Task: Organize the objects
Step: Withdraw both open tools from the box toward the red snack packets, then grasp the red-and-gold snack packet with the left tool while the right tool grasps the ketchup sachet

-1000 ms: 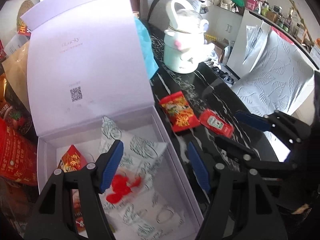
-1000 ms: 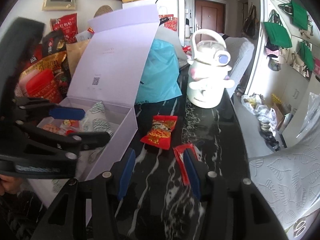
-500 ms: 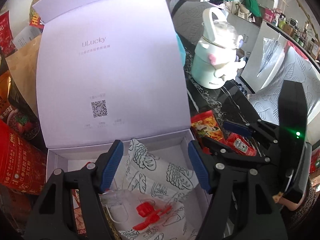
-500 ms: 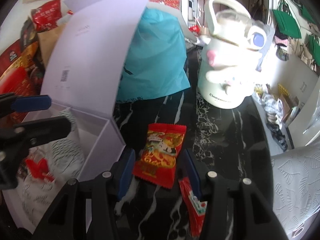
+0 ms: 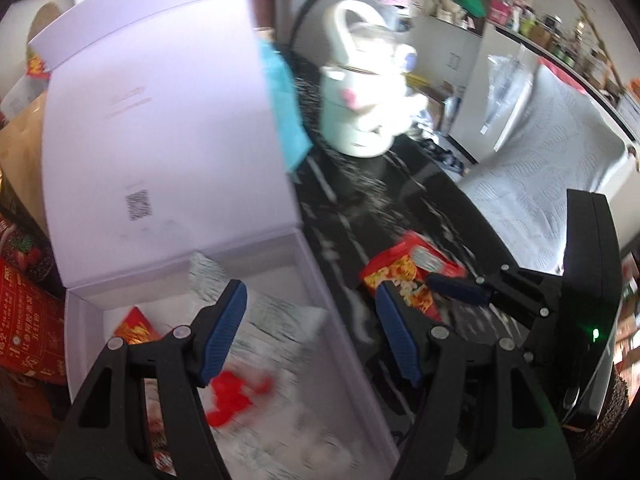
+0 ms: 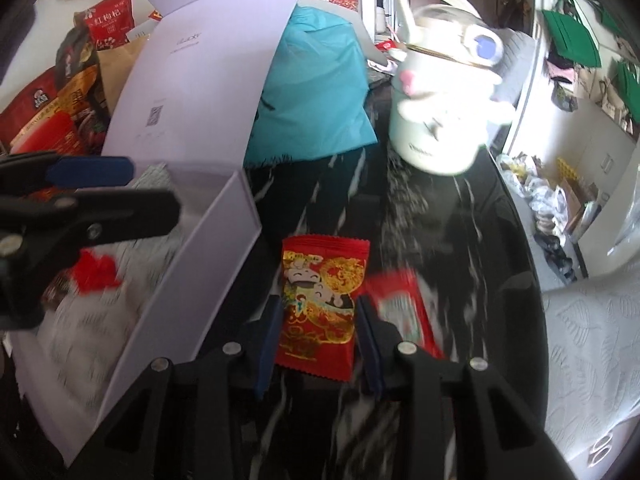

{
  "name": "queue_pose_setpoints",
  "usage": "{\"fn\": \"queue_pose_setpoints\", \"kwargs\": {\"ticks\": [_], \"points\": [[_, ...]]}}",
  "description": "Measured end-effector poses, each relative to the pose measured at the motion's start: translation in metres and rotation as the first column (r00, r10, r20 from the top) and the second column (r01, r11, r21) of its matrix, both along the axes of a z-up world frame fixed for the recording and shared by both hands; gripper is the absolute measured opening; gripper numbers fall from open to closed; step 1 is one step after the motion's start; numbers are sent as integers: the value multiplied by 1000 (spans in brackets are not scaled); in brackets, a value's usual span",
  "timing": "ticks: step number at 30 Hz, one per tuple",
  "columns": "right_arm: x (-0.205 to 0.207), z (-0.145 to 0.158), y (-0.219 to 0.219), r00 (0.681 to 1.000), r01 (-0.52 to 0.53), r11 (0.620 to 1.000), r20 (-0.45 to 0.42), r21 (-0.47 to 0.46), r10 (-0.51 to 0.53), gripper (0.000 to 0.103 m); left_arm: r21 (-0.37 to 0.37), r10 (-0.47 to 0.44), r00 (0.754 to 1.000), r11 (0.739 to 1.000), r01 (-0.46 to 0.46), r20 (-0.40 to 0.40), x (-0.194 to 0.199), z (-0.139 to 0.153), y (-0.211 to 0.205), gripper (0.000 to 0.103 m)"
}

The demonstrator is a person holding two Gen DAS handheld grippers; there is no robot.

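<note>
Closing on the red snack packet (image 6: pixel 318 312), our right gripper (image 6: pixel 318 326) has its fingers (image 6: pixel 267 344) on either side of the packet's lower half; they have just been narrowing, with the packet between them. The blue pads sit right at its long edges. We cannot be sure they press yet, so we read it as a grip about to form, not one made.

The packet lies flat on the dark marbled desk (image 6: pixel 440 232), just beside the open white box (image 6: pixel 208 280) and touching or overlapping a smaller red sachet (image 6: pixel 400 312) on its right. We judge it light, soft and crinkly, a sealed foil pouch with slick sides. A pinch across its width will likely buckle it, not hold it stiff, so the fingers should catch the body low, near the desk, and take care not to drag the sachet along.

Our left gripper (image 5: pixel 312 332) hangs over the box with fingers apart and nothing between them; below it lie printed wrappers and a red scrap, blurred. A white kettle (image 6: pixel 440 112) stands well behind.
</note>
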State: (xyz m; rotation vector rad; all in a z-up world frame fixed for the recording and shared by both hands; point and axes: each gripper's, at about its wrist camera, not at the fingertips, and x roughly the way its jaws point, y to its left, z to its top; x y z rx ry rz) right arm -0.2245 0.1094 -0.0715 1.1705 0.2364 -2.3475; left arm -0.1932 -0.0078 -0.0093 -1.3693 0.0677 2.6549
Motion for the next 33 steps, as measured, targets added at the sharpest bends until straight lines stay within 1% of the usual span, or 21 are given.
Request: {"fn": "queue_pose_setpoints", "kwargs": {"ticks": [6,7,10,12,13,14,15,17,20,23,27,28,30,31,33], "points": [[43,1,31,1000,24,999,19,-32,-23,37,0,-79,997,997,79,26,26,-2,35,66],[51,0,38,999,40,998,22,-40,-39,38,4,-89,996,996,89,31,30,-3,41,66],[67,2,47,999,33,998,19,-46,-32,39,23,-116,992,993,115,51,41,-7,55,66],[81,8,54,1000,27,999,-12,-44,-27,52,22,-118,991,993,117,58,49,-10,63,66],[88,12,58,999,32,999,-30,-38,-33,62,21,-118,991,993,117,63,51,-11,66,66],[96,16,63,998,43,999,-51,-21,-44,69,24,-120,990,993,118,69,55,-13,70,66],[103,19,69,996,63,998,-69,2,-62,70,30,-125,989,992,123,76,57,-16,74,66],[115,25,84,991,97,995,-92,35,-93,71,44,-142,985,989,138,94,60,-23,84,66],[126,30,107,983,164,985,-95,63,-157,71,62,-158,981,986,152,117,65,-33,101,66],[133,31,126,971,225,972,-101,71,-218,71,43,-140,979,990,135,149,63,-47,115,66],[138,34,145,956,279,959,-110,61,-271,71,36,-107,974,994,101,202,58,-67,118,66],[139,35,148,953,287,956,-114,59,-279,71,34,-104,974,995,99,203,56,-70,118,66],[137,37,152,950,295,954,-123,54,-287,71,8,-94,980,995,94,177,56,-69,120,66],[135,38,154,950,295,954,-127,49,-287,71,2,-95,979,995,96,182,55,-71,122,66],[131,40,154,952,284,958,-132,34,-277,71,-17,-84,983,996,88,165,54,-71,122,66]]}}
